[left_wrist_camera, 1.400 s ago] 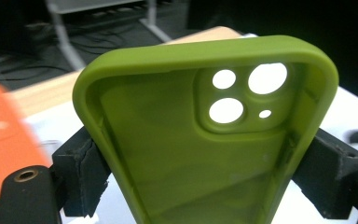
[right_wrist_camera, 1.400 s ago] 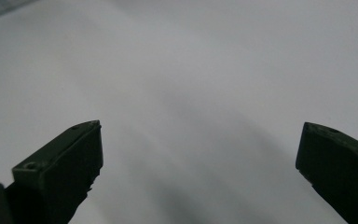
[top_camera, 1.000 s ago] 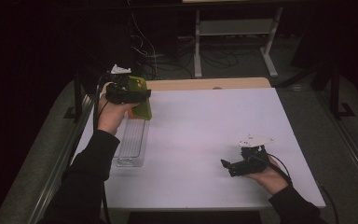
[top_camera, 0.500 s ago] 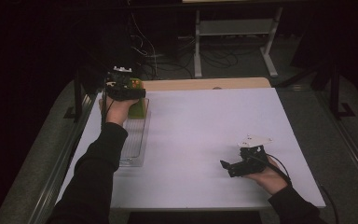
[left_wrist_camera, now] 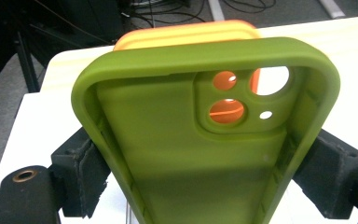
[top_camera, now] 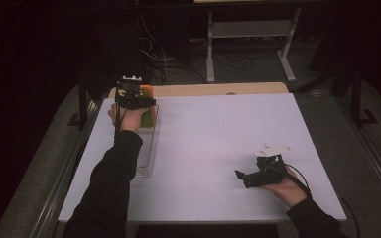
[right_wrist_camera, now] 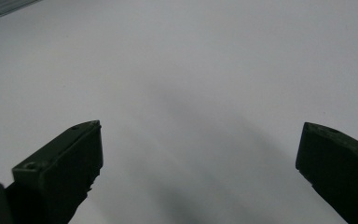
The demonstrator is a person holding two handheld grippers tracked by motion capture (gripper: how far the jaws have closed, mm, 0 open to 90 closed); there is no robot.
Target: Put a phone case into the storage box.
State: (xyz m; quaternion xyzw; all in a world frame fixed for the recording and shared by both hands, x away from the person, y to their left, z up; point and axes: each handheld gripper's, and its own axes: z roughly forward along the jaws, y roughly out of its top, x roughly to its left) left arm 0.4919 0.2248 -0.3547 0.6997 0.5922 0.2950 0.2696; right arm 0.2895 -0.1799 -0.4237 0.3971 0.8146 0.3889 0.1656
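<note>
**A:** so what changed? In the earlier shots the left gripper [top_camera: 138, 101] was carrying the green phone case [left_wrist_camera: 205, 154] a bit nearer and more to the right. Now it's come down and shifted to the far left corner of the white table [top_camera: 218, 148], right over the far end of the clear tray [top_camera: 146, 151]. Looks like the case is being brought down to the orange case [left_wrist_camera: 186, 35] sitting there, maybe to be stacked in front of it or put in the tray.

**B:** grip the same? Looks like it. Jaws spread wide, one pad on each long side rim of the green case, clamped tight. Not let go yet, so I'd say the placing isn't done.

**A:** which way is it pointing?

**B:** in the left gripper view the long axis runs away from the jaws, camera-cutout end farthest, hollow inside facing the camera. You can see orange through the lens holes, so the orange one is right behind it.

**A:** and the right gripper [top_camera: 250, 176]?

**B:** parked near right on the table, jaws wide apart, nothing between them.
</note>
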